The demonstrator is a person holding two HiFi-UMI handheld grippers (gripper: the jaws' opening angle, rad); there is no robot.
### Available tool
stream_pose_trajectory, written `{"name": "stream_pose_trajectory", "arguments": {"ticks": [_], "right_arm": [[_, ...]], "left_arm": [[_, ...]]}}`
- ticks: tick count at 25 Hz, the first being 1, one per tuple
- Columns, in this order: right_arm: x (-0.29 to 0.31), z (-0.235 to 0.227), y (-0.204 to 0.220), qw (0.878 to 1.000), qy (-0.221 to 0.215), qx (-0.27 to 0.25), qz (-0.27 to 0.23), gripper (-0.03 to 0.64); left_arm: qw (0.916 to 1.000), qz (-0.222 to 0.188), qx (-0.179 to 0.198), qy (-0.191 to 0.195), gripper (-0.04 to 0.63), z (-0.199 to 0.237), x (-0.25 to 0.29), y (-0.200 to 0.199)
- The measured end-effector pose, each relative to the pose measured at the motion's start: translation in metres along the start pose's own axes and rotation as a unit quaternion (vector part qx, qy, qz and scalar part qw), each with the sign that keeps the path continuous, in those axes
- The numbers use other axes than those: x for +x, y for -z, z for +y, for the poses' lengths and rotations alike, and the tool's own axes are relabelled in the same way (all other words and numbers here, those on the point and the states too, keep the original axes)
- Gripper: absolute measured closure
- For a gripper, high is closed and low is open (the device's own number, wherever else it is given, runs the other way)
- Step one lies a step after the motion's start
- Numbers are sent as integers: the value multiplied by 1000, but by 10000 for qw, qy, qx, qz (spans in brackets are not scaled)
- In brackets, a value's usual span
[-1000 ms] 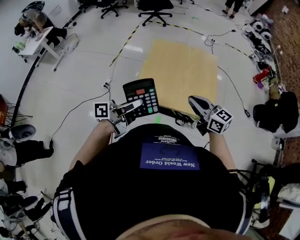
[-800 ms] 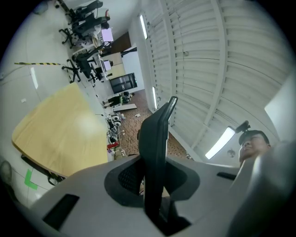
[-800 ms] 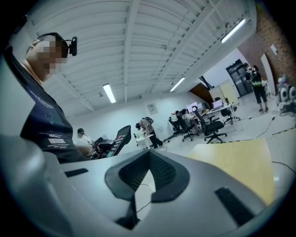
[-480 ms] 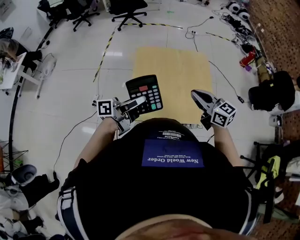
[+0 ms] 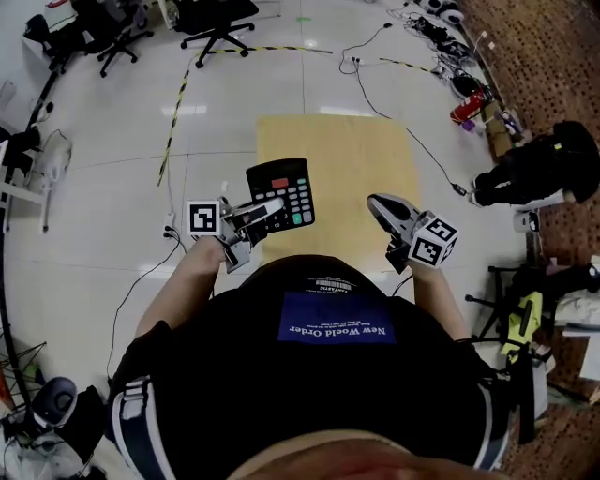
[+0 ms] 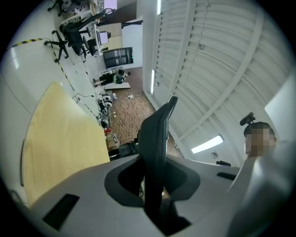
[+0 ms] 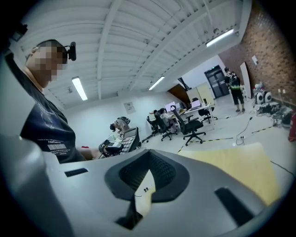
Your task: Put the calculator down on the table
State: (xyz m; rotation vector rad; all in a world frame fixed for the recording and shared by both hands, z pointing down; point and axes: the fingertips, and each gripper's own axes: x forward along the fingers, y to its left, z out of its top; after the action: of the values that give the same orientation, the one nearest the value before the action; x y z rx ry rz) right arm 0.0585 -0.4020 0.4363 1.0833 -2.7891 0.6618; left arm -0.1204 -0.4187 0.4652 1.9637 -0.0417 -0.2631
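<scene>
Calculator (image 5: pixel 281 190), clamped in left gripper (image 5: pixel 275 207); above table (image 5: pixel 361 150)'s near edge

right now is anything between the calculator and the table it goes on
Nothing visible. The left tongs hold the calculator at the table's near left edge in the head view, and the tabletop shows only bare wood.

The table (image 5: pixel 347 155) ahead of me is bare across its whole top, so I have open room to pass over it. Only the calculator (image 5: pixel 284 192) hangs over its near left edge. A cable (image 5: pixel 433 159) trails on the floor just beside its right side, and office chairs (image 5: pixel 214 23) stand well beyond.
</scene>
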Motion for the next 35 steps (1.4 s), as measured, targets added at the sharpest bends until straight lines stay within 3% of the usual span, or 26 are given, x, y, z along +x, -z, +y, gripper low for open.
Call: {"name": "stream_pose_trajectory", "arguments": {"ticks": [4,13,17,21,24,27,31,35], "right_arm": [[2,-27,6,9997,-122,132,183,629],[26,-79,20,9952,-945,184,176,629],[28,-97,27,9938,-1056,281,222,629],[24,-107,47,9942,-884,488,376,629],[19,-121,58,9942,-654,681,511,629],[19,-132,63,9928,-468,991,483,629],[32,-129,78,9905,-458,1144,608,629],[43,-129,89,9874,-541,1328,671,629]], "left_arm": [[9992,-246,-288,-107,505,24,19,-10],[9918,-832,-384,-895,505,77,33,-42],[9854,-938,-427,-1358,505,111,32,-72],[9793,-720,-326,-1861,505,163,16,-115],[9732,-314,-86,-2275,506,216,9,-152],[9660,92,-105,-2581,505,274,14,-175],[9595,424,-325,-2765,506,329,19,-187],[9567,655,-369,-2812,505,351,27,-193]]}}
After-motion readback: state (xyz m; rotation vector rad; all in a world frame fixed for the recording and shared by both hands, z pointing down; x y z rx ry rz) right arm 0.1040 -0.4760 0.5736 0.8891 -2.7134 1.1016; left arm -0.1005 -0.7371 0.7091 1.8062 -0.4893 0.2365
